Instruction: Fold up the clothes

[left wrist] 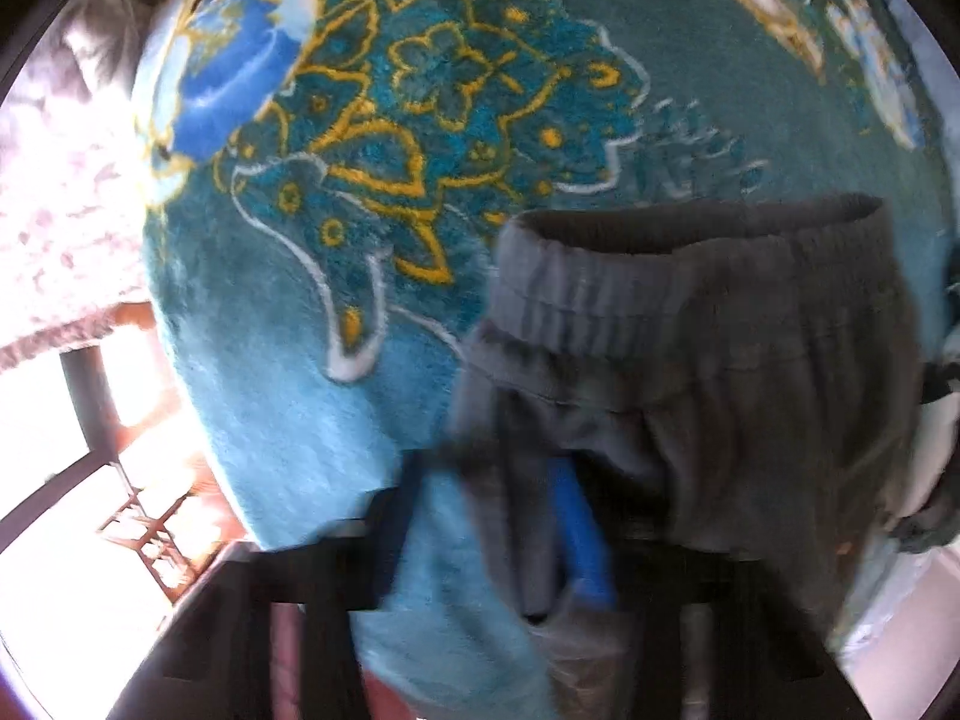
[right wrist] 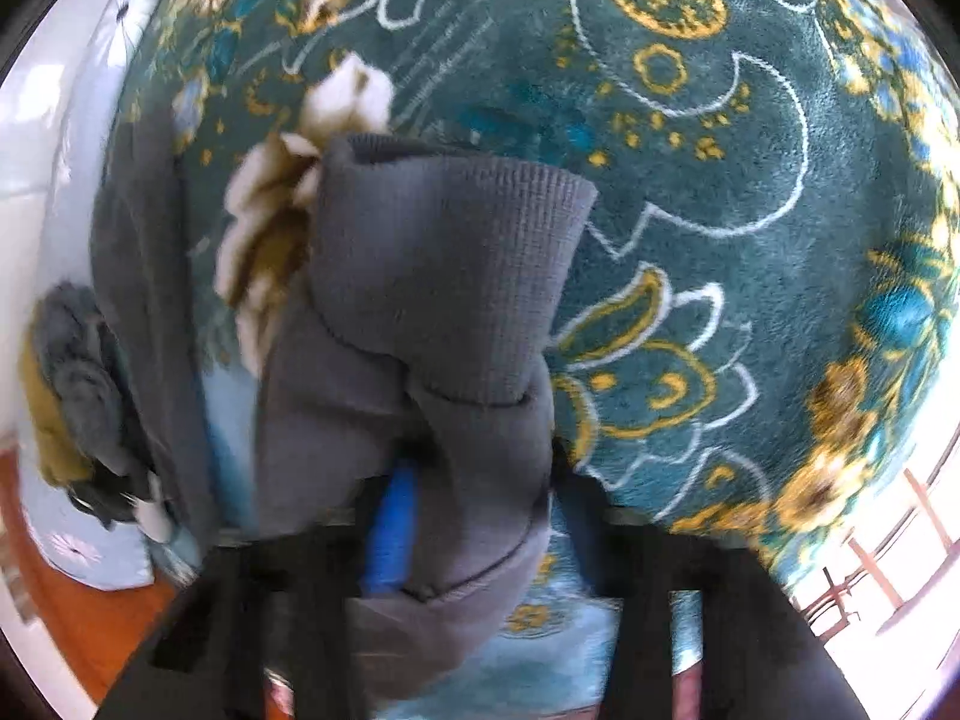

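In the left wrist view, the teal floral blanket [left wrist: 384,192] lies bare to the left of and beyond the grey sweatpants [left wrist: 708,348], leaving open room there; the garment's bunched waistband fills the lower right, right in front of the fingers. In the right wrist view, the blanket is free to the right and ahead, while the pants' ribbed cuff [right wrist: 456,276] blocks the centre and a heap of dark clothes [right wrist: 84,396] crowds the left edge
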`<action>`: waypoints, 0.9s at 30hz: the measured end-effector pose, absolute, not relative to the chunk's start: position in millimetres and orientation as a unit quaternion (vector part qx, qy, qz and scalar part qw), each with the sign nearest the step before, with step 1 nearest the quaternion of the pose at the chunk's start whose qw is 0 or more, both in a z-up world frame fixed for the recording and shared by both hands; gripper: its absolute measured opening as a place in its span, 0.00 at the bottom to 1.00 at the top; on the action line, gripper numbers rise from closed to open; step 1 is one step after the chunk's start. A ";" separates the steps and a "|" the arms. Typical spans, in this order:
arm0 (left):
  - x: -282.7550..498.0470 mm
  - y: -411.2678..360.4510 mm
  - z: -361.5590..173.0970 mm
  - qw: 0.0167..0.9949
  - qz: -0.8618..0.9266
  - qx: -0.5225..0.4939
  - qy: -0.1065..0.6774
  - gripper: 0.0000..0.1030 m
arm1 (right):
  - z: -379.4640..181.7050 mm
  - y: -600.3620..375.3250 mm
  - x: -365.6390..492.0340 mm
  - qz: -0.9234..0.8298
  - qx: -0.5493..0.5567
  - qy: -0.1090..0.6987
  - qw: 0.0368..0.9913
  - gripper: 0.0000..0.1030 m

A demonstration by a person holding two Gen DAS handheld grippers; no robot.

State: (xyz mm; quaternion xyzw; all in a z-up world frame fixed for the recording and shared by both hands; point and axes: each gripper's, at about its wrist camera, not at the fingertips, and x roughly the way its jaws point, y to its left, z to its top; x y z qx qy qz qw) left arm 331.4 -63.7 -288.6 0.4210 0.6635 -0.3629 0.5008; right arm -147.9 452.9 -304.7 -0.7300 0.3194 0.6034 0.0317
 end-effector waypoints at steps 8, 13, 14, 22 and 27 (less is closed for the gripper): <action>307.3 -72.9 -225.3 0.479 -0.414 0.379 0.675 0.05 | -218.3 417.0 -196.6 0.634 -0.698 0.327 -0.064 0.05; 301.9 -73.7 -184.8 0.449 -0.450 0.400 0.661 0.05 | -141.7 419.5 -218.6 0.677 -0.651 0.321 -0.123 0.05; 300.9 -73.9 -176.7 0.443 -0.457 0.404 0.657 0.05 | -131.1 421.8 -219.0 0.680 -0.651 0.310 -0.131 0.05; 308.2 -71.3 -163.6 0.417 -0.407 0.336 0.740 0.04 | -128.1 440.4 -217.6 0.667 -0.666 0.316 -0.104 0.05; 261.0 -119.2 -147.2 0.406 -0.425 0.298 0.752 0.05 | -115.7 398.0 -263.9 0.677 -0.662 0.298 -0.118 0.05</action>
